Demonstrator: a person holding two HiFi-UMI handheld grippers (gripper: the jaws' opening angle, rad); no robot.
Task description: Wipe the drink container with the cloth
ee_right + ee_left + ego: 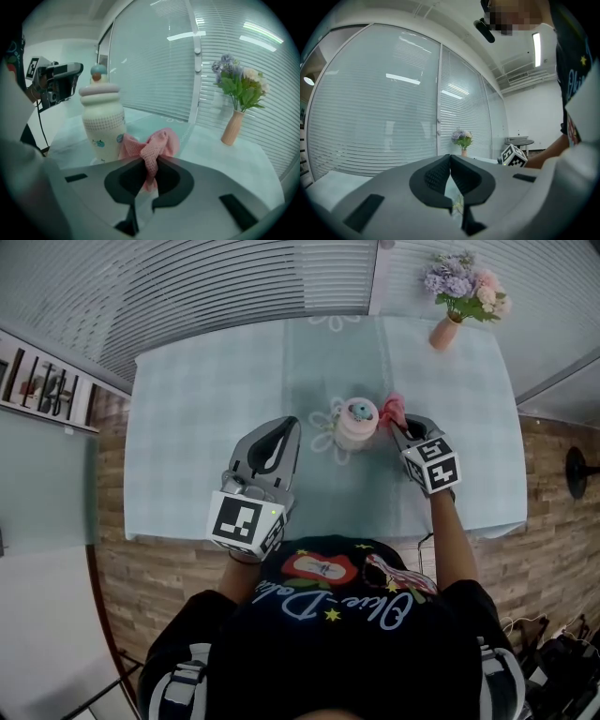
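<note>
A cream drink container point(356, 425) with a pink lid and blue knob stands upright near the middle of the table; in the right gripper view the container point(102, 123) is at the left. My right gripper point(399, 431) is shut on a pink cloth point(151, 147), whose bunched end touches the container's right side. The cloth point(392, 410) shows pink beside the container in the head view. My left gripper point(284, 432) is shut and empty, held left of the container and apart from it; in its own view the left gripper point(450, 158) has its jaws pressed together.
The table point(206, 409) carries a pale green checked covering. A small vase of flowers point(461, 292) stands at its far right corner, seen also as the vase point(239, 101) in the right gripper view. Blinds behind glass run along the far side.
</note>
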